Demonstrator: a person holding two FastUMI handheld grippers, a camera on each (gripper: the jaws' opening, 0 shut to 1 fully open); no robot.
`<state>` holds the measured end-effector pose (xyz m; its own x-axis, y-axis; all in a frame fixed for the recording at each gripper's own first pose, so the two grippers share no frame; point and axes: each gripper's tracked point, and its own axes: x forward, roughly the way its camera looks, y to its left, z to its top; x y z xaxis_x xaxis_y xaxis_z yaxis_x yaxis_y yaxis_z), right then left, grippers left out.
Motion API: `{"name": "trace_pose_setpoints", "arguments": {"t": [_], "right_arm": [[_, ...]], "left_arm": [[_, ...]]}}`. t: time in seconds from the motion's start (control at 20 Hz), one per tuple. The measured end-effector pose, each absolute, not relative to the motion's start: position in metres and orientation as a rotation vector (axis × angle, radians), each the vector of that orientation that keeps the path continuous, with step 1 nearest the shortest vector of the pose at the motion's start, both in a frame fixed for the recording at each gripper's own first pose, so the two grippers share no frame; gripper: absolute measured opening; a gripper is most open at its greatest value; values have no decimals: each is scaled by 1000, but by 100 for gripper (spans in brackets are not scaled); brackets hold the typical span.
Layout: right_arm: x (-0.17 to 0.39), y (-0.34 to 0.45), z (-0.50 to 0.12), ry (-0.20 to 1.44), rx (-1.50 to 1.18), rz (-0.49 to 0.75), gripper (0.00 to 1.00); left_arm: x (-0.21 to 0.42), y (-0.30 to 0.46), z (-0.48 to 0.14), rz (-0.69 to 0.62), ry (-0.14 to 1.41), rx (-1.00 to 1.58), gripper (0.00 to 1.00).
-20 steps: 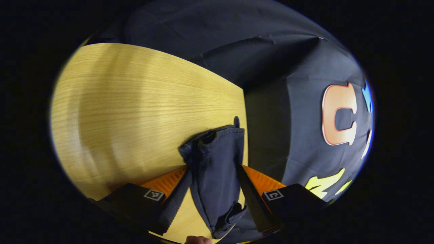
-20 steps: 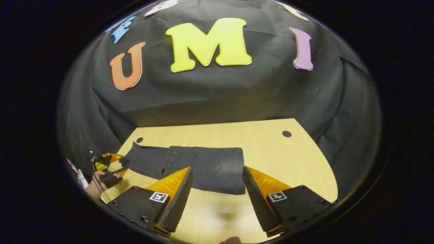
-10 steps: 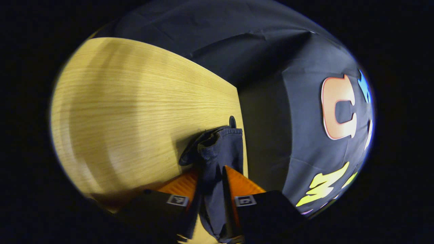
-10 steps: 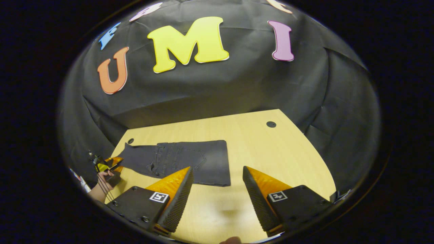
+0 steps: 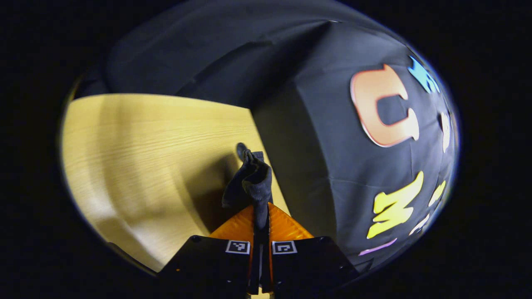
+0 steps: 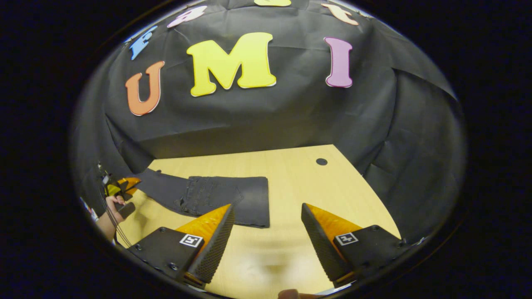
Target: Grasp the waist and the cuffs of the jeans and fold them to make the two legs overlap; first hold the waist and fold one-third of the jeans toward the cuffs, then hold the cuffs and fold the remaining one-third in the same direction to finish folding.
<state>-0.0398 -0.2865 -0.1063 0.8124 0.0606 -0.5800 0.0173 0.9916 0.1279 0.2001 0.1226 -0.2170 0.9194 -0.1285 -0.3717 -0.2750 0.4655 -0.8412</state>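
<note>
The left tool [image 5: 260,216] has squeezed tight on the cuffs [image 5: 253,178] and lifted them up off the tabletop [image 5: 145,141]. The jeans [image 6: 224,197] lie flat on the tabletop toward its left side, folded once, with the cuff end rising to the left tool. The right tool [image 6: 266,232] hangs wide open, holding nothing, near the jeans.

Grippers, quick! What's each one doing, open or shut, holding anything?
Left gripper: closed, pinching the cuff end of the jeans.
Right gripper: open, holding nothing, above the wooden table.
</note>
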Motion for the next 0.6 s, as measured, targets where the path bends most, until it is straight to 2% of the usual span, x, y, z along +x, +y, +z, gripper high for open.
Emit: {"name": "trace_pose_setpoints", "arguments": {"t": [0.05, 0.1, 0.25, 0.4, 0.45, 0.5, 0.6], "right_arm": [[-43, -288, -102, 604, 129, 25, 94], [-48, -289, -99, 586, 129, 29, 99], [-65, -299, -90, 541, 107, 34, 99], [-88, -318, -85, 516, 91, 12, 94], [-97, -327, -84, 514, 87, -2, 94], [-105, -337, -84, 512, 84, -19, 99], [-119, -361, -86, 515, 81, -67, 99]], "left_arm": [[201, 112, -204, 65, 404, -1045, 6], [202, 101, -192, 37, 396, -990, 6], [202, 57, -151, -44, 369, -801, 5], [195, -5, -124, -131, 348, -634, 6], [192, -28, -120, -162, 349, -583, 5], [189, -52, -119, -190, 353, -533, 6], [185, -101, -126, -249, 369, -433, 5]]}}
